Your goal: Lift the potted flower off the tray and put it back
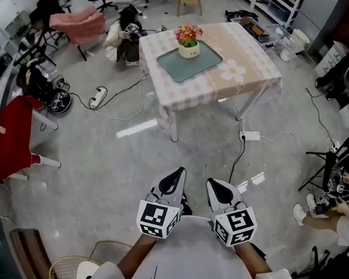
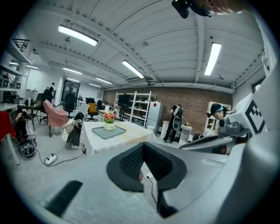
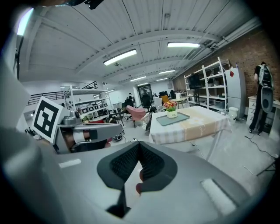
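I hold left hand-held gripper and right hand-held gripper near, jaws together, empty: the flower sits on its tray on the far desk, beyond reach.

- The floor is gleaming, smooth and glossy, mirroring ceiling lights.
- The far table's tablecloth is hanging as soft, matt cloth.
- The tray is looking smooth and matt.
- The pot is showing a glossy white finish.
- The left gripper and right gripper are showing matt grey plastic shells and rough black pads.
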The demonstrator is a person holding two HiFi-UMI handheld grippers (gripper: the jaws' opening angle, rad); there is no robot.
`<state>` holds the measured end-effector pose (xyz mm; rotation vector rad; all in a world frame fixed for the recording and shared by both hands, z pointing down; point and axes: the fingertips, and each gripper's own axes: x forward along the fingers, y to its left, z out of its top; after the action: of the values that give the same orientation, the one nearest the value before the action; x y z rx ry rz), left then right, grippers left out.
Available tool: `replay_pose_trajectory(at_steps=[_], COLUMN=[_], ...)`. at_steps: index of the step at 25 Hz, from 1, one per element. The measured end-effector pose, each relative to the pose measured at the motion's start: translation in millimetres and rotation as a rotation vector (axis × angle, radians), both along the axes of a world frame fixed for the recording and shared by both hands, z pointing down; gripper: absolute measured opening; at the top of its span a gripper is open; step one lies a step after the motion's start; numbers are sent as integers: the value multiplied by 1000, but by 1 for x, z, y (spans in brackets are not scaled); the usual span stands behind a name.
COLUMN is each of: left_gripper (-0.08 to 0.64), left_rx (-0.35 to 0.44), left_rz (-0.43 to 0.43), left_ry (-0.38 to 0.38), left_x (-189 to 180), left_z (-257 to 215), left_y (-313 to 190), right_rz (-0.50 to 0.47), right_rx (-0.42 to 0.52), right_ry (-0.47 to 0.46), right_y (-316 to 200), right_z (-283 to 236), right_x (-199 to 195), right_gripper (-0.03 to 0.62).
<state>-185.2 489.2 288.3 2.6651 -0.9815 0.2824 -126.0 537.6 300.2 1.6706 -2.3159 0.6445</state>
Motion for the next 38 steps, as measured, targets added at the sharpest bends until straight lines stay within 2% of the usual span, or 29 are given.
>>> replay_pose_trajectory(at_steps=[6,16,23,31,33,38], left_gripper=[3,3,3,3,3,3], left_rx=[30,6,6,-1,-18,-3], left_rz=[14,6,-16,-17,-14,13], left_ry=[49,63,58,49,58,40], left_x=[-10,-28,-31,-6,4,38], left_z=[-13,-2,3,5,6,6], left_y=[-36,-72,-104,-148,-167,-216], right_rz=[0,-19,-68,-56,-64,-82], right_rx=[24,13,16,32,27,29], right_ry=[23,59,69,37,28,30], right_y=[-42,-81,-111,-164,-182,-231], right_z=[-11,-7,-5,-4,-1,2], right_x=[-13,-27,-35,-5,2,29], right_gripper=[8,8,8,8,8,8])
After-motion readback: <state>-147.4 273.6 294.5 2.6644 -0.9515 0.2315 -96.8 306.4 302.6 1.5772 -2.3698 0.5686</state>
